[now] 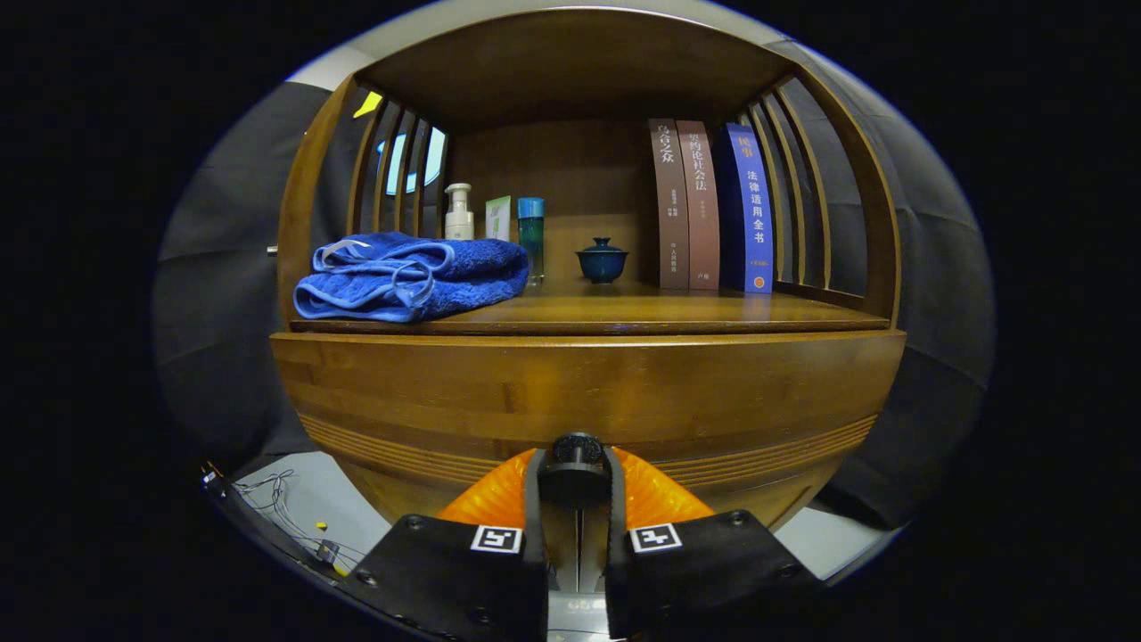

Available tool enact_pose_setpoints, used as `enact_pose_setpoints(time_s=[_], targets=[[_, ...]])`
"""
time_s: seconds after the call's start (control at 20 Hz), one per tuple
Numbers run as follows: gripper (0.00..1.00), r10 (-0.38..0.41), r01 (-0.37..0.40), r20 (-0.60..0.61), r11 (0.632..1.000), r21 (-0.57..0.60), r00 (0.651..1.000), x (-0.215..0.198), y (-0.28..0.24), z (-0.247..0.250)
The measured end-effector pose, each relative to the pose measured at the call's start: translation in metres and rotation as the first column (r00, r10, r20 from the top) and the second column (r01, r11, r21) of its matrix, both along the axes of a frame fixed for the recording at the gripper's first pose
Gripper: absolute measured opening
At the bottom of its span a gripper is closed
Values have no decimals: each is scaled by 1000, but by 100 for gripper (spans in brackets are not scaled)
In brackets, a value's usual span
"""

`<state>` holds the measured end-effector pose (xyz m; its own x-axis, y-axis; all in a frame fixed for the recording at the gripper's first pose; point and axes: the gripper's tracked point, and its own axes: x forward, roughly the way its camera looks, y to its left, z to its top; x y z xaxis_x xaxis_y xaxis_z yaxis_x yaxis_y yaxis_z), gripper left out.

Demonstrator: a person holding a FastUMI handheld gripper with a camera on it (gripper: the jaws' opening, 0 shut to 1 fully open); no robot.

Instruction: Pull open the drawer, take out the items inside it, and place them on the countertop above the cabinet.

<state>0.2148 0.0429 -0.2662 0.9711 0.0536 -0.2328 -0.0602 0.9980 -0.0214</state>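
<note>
Gripper [576,477] fingers pinch the dark round knob [577,448] of the wooden drawer [588,401] at twelve o'clock, below a countertop [642,312] holding a folded blue towel [412,276] at eleven o'clock, bottles, a lidded cup [602,259] and upright books [709,205].

hand-held gripper [577,464] clamping drawer knob [577,448]

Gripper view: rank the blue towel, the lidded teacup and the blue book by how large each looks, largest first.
1. Blue towel, though it lies nearest the camera.
2. Blue book.
3. Lidded teacup.
The gripper is shut on the drawer knob.
</note>
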Motion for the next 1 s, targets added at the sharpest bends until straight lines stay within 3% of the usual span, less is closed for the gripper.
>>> enact_pose_setpoints(time_s=[0.65,1.0], targets=[[29,-14,14,-11,1000,-22,1000,-99,-1,3],[29,-15,14,-22,1000,-21,1000,-130,-3,-1]])
